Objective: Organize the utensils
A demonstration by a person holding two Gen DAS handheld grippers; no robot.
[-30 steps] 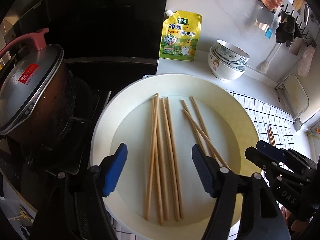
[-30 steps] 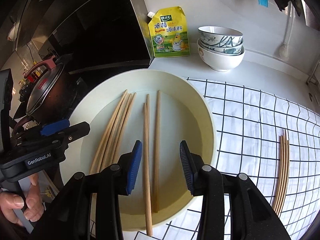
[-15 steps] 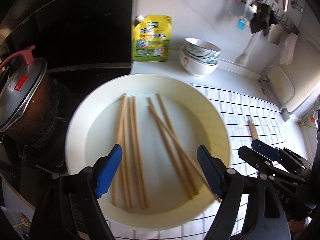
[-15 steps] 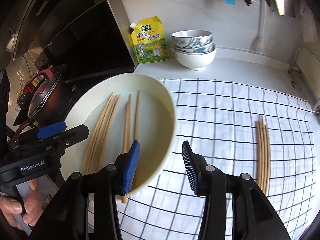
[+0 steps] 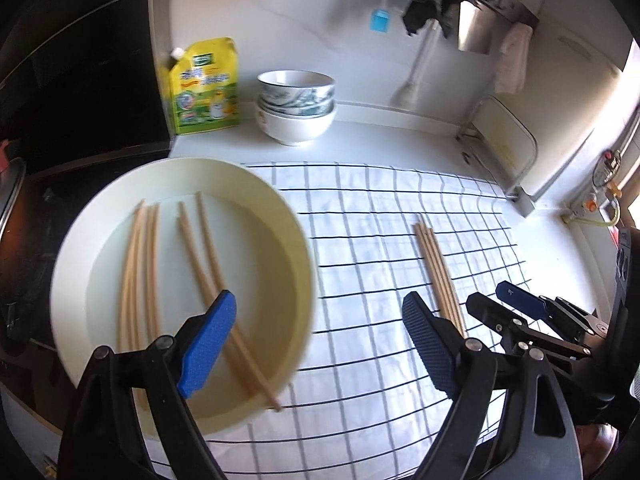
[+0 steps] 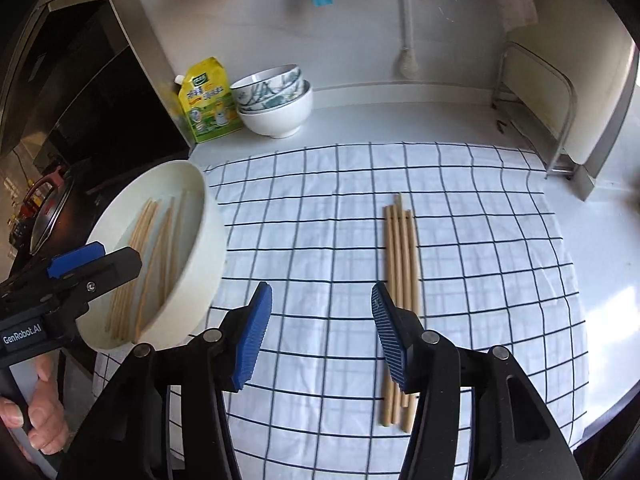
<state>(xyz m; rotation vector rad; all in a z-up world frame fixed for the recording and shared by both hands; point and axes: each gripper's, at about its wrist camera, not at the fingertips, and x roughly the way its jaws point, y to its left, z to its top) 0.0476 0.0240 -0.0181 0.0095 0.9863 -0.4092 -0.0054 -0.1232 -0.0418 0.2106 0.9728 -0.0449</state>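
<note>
Just beside right gripper (image 6: 316, 332): chopsticks (image 6: 400, 264).

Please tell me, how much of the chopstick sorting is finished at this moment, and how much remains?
Done: one bundle of chopsticks lies side by side on the checked cloth. In hand: nothing; the left tongs and right tongs are both open and empty. Left: roughly six loose chopsticks lie in the cream basin, one tip sticking over its near rim. So the job looks partly done.
</note>
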